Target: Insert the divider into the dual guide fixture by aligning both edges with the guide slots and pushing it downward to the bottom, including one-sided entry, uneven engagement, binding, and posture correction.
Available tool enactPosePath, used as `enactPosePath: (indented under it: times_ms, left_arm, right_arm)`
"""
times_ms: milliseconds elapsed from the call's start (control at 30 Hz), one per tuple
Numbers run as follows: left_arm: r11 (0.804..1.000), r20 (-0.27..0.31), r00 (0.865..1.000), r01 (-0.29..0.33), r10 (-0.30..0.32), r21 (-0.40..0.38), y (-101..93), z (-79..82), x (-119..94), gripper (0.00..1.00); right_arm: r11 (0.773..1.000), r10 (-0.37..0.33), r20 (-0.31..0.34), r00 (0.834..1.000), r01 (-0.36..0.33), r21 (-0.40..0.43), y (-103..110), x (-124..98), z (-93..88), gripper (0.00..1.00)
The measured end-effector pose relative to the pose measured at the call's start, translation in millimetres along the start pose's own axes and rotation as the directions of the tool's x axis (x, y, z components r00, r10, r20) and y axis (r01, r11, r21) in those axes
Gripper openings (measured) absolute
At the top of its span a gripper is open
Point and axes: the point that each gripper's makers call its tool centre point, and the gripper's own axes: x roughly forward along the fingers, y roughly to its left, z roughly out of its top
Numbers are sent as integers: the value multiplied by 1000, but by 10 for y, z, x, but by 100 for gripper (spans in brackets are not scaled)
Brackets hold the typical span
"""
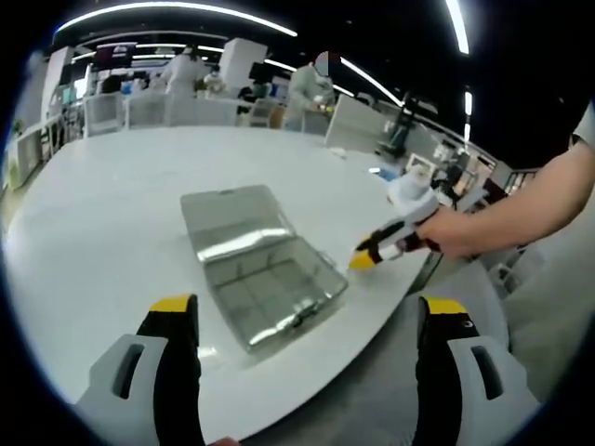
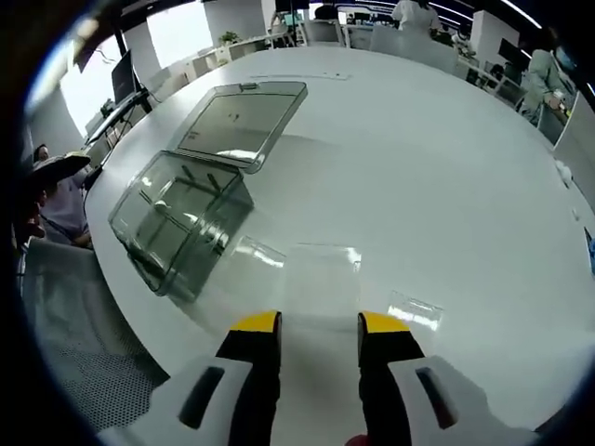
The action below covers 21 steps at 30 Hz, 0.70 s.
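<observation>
In the left gripper view, the left hand-held gripper rises from 6 o'clock with its yellow-tipped jaws spread wide and nothing between them. It hangs over the near edge of the white counter. Just ahead, between 11 and 12 o'clock of the jaws, lies the clear plastic box, the dual guide fixture, open, with its flat lid folded back on the counter beyond it. At 3 o'clock the right hand-held gripper comes in, held by a person's hand, its yellow tip just beside the box's right edge; I cannot tell from here whether it touches the box. People in white coats stand at benches at 12 o'clock, well apart from the work.

In the right gripper view, the right hand-held gripper rises from 6 o'clock with its jaws a little apart, gripping nothing. The clear box sits at 10 o'clock near the counter's edge, its lid lying flat toward 11 o'clock. Three clear flat pieces, which look like dividers, lie on the counter just ahead of the jaw tips, from 11 to 1 o'clock, outside the box.
</observation>
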Motion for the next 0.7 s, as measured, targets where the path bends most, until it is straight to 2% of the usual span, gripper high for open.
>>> enactPosePath:
  times_ms: [300,700]
  left_arm:
    - [999,7,999,34,-34,-31,-54,56,165,92]
    - [989,24,994,109,-107,-105,-221,101,447,77]
  right_arm:
    - [999,29,40,999,-28,-31,88,-145,58,28]
    - [996,66,103,992,-60,-62,292,-382,181,28]
